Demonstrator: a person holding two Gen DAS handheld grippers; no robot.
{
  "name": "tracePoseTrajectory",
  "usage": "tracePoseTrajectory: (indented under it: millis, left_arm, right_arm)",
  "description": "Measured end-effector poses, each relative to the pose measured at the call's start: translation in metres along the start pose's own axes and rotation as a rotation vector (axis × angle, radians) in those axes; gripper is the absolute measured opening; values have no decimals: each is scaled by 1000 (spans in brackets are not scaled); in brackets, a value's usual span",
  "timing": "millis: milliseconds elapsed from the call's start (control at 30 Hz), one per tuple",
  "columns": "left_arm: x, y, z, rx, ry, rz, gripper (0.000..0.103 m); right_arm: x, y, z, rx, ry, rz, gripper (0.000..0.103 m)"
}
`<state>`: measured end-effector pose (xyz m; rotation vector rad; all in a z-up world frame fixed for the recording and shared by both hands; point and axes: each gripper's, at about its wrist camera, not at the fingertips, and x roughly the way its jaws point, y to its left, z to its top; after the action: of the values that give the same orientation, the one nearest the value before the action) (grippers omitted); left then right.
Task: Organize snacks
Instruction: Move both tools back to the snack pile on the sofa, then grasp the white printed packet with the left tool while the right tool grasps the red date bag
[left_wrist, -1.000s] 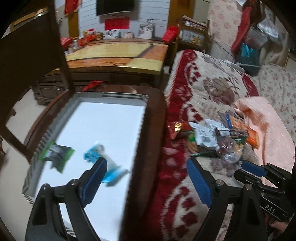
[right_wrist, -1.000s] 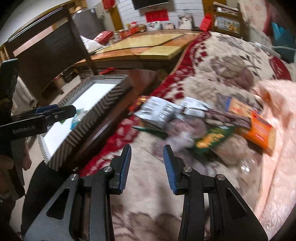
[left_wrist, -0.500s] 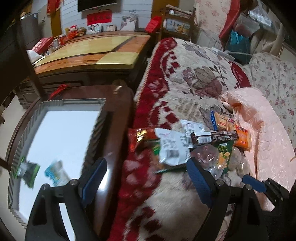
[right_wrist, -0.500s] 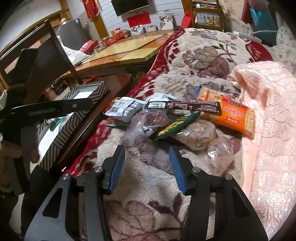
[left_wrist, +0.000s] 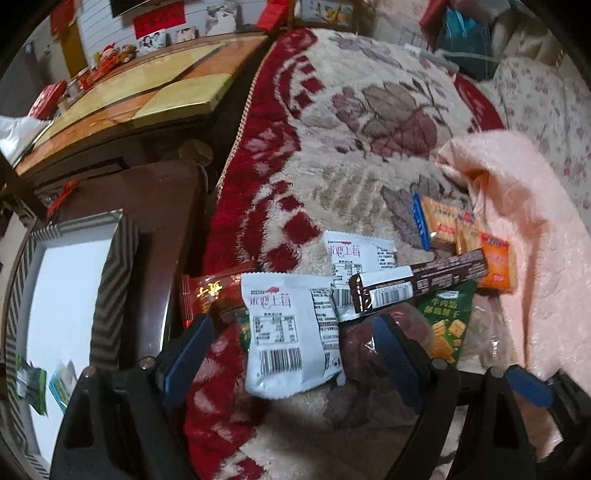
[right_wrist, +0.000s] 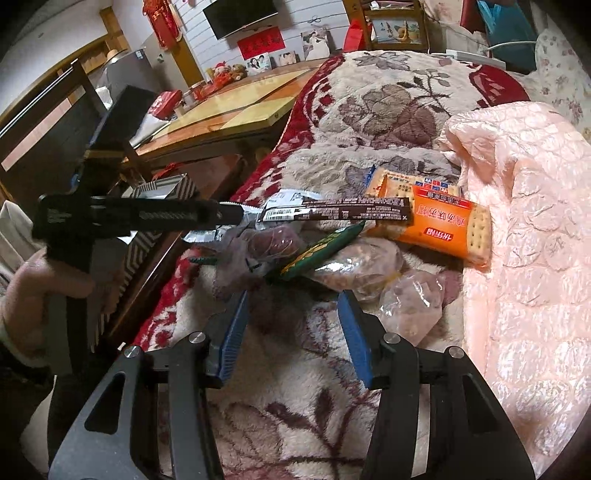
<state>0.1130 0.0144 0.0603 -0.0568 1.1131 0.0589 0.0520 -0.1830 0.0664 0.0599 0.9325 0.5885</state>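
A white foil snack packet (left_wrist: 291, 328) lies flat, barcode toward six o'clock. At its two o'clock a long dark-brown wrapped bar (left_wrist: 417, 284) slants across a green cracker bag (left_wrist: 448, 321) and orange biscuit pack (right_wrist: 443, 227).

The snack pile (left_wrist: 369, 295) lies on the bed (left_wrist: 351, 129). Left of the pile, off the bed's edge, a tray (left_wrist: 110, 277) sits on a table (left_wrist: 155, 195) and holds 2 packets (left_wrist: 48, 384). On top of the pile a long bar (left_wrist: 417, 284) lies across 2 pouches (left_wrist: 291, 325). Right of the pile, cracker packs (left_wrist: 461, 236) touch a folded blanket (left_wrist: 535, 240). Behind the tray stands a larger table (left_wrist: 140, 99).
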Motion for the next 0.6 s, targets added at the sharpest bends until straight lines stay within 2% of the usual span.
tracePoseTrajectory:
  millis: [167,233,367,600]
  left_arm:
    - [9,-1,0,32,31,15,89]
    - [10,0,0,30,31,5,85]
    - [13,6,-1,13,48,-20,56]
    - [6,16,-4,-15,13,-55,56]
  right_arm:
    - [2,1,4,-5,-2,9,50]
    - [4,2,5,-11,4,13,50]
    - [6,5,9,-23,5,18,50]
    - [14,16,21,-83,19,19,50]
